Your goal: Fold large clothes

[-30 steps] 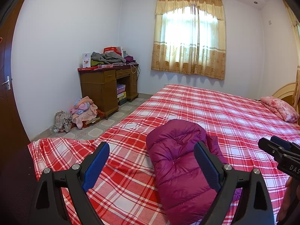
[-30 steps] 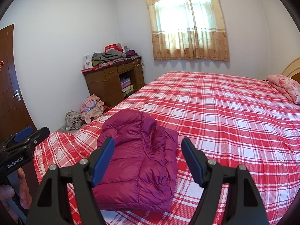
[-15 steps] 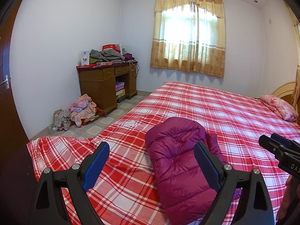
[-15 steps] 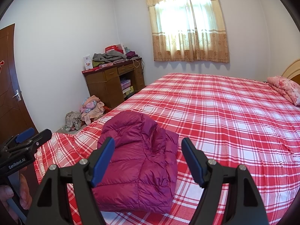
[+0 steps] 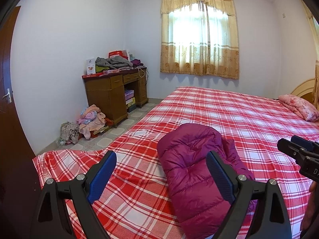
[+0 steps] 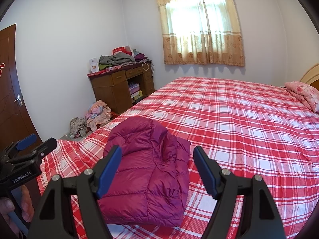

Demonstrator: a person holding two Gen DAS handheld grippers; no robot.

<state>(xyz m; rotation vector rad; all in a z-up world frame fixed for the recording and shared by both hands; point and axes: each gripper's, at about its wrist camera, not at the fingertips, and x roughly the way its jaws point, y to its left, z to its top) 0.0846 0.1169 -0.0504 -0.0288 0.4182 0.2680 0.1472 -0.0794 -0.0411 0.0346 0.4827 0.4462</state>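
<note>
The folded jacket (image 6: 147, 171) lies on the bed (image 6: 249, 123) near its 7 o'clock corner. Left gripper (image 5: 161, 171) and right gripper (image 6: 157, 167) hover above it, fingers wide apart, holding nothing.

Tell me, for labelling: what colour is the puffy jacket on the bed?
The jacket is magenta-purple all over, clearest in the right wrist view.

Bare plaid bedspread (image 6: 239, 123) beyond the folded jacket (image 6: 147, 171) — pillow (image 6: 305, 94) far off.
</note>
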